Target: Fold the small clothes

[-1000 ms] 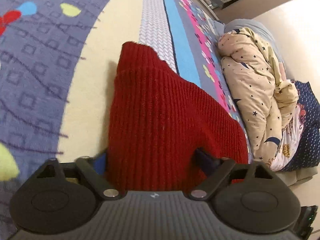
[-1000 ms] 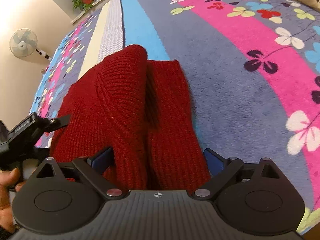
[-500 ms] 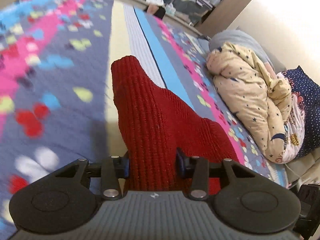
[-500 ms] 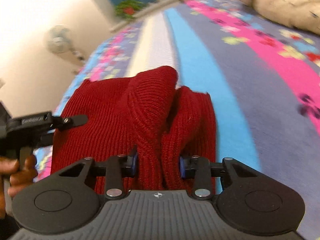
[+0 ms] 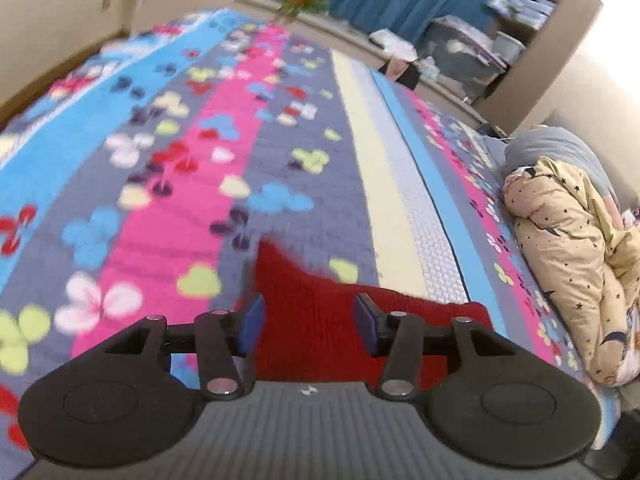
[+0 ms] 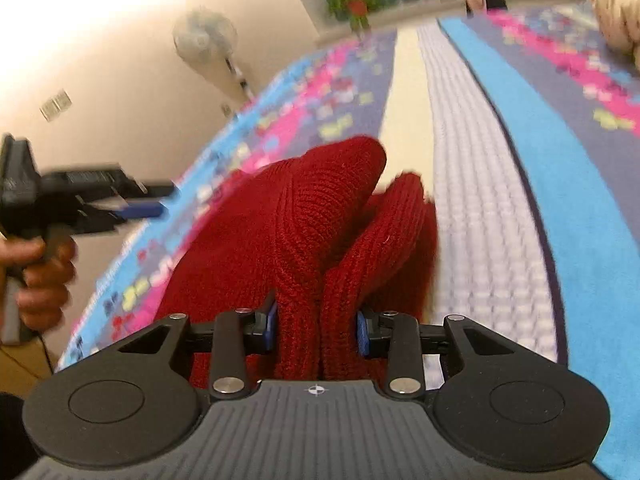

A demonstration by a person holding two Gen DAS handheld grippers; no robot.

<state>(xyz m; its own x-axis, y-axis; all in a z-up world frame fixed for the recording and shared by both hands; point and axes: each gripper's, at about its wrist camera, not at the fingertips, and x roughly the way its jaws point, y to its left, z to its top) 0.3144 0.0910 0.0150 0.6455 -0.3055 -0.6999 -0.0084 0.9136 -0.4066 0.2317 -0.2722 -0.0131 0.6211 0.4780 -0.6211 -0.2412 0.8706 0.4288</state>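
A dark red knitted garment (image 6: 320, 216) lies bunched on the flowered bedspread (image 6: 500, 160). My right gripper (image 6: 316, 328) is shut on two thick folds of it and holds them raised. In the left wrist view my left gripper (image 5: 308, 320) has its pads apart, with the red knit (image 5: 320, 320) lying between and below them; the pads do not press it. The left gripper (image 6: 132, 204) also shows in the right wrist view, off to the left, held in a hand and clear of the garment.
A rolled beige star-print quilt (image 5: 572, 248) and a grey pillow (image 5: 560, 148) lie along the bed's right side. A standing fan (image 6: 208, 44) and a potted plant (image 6: 356, 0) stand by the wall. Shelves and storage boxes (image 5: 472, 56) stand beyond the bed.
My left gripper has opened, let go of the red knit and swung up and left. My right gripper stays shut on the folds and has lifted them.
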